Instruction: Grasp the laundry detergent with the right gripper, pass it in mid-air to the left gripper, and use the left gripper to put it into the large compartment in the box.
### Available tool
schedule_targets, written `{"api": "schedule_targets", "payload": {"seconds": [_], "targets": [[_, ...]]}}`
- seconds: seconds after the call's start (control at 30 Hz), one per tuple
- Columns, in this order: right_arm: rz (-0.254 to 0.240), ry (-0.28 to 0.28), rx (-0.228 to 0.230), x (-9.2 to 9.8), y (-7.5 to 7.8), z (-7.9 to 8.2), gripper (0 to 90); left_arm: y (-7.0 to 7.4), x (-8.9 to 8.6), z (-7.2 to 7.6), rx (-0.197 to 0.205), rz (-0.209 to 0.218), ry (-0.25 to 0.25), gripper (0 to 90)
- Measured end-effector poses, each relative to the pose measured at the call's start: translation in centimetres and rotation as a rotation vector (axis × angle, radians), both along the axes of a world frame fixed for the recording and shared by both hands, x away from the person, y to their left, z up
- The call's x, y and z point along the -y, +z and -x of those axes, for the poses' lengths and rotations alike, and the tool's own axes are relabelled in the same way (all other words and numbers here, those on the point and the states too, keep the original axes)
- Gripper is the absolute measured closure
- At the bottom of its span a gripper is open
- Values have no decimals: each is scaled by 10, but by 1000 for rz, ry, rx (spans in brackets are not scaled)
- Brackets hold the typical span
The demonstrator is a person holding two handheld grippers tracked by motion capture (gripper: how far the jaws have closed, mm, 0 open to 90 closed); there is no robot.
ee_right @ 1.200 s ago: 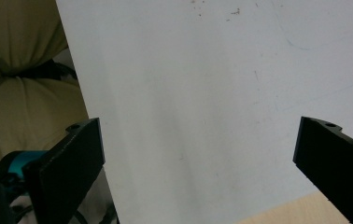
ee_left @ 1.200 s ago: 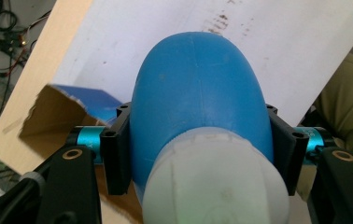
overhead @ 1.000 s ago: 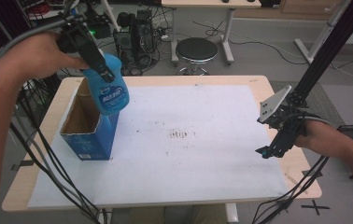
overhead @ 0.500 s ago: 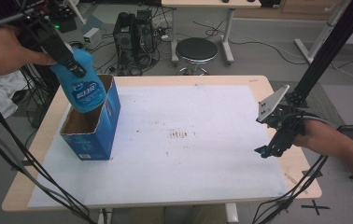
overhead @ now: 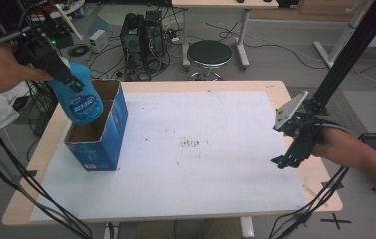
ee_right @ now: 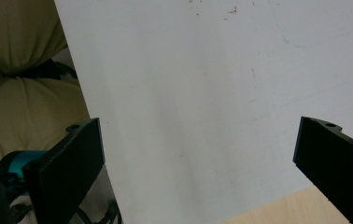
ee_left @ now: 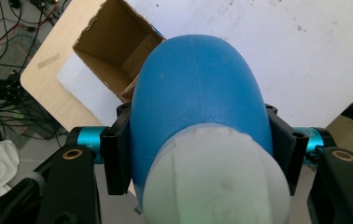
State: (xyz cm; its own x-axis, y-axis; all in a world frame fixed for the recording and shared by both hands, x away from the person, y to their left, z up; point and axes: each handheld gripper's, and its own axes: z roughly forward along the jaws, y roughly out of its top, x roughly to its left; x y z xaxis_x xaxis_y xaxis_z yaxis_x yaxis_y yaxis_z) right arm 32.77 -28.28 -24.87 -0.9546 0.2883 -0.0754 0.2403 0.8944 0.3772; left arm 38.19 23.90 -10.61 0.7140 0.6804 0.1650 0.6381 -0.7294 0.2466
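While gripped, blue bottle [overhead: 79, 99] hangs over open box [overhead: 98, 144].

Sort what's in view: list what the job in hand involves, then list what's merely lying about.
In the job:
blue bottle, clamped in the left gripper
open blue cardboard box beneath it

Lying about:
right gripper, open and idle over the white sheet
black stool
computer towers

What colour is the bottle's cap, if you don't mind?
White cap on a blue bottle, clearest in the left gripper view.
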Motion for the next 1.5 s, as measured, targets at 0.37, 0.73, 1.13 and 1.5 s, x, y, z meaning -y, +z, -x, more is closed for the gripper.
{"api": "schedule_targets", "payload": {"seconds": [0.37,0.73,1.13,1.5], "targets": [[3,-11,-4,1,-1,1,10,-49,-7,-13,-22,-3,-4,376],[0,-26,-8,-1,-4,2,10,-96,-11,-20,-38,-8,-22,376],[9,-31,-23,-4,-9,0,10,-137,-14,-29,-85,-45,-52,376],[11,-29,-35,-6,-12,-3,10,-160,-16,-33,-114,-56,-63,376]]}}
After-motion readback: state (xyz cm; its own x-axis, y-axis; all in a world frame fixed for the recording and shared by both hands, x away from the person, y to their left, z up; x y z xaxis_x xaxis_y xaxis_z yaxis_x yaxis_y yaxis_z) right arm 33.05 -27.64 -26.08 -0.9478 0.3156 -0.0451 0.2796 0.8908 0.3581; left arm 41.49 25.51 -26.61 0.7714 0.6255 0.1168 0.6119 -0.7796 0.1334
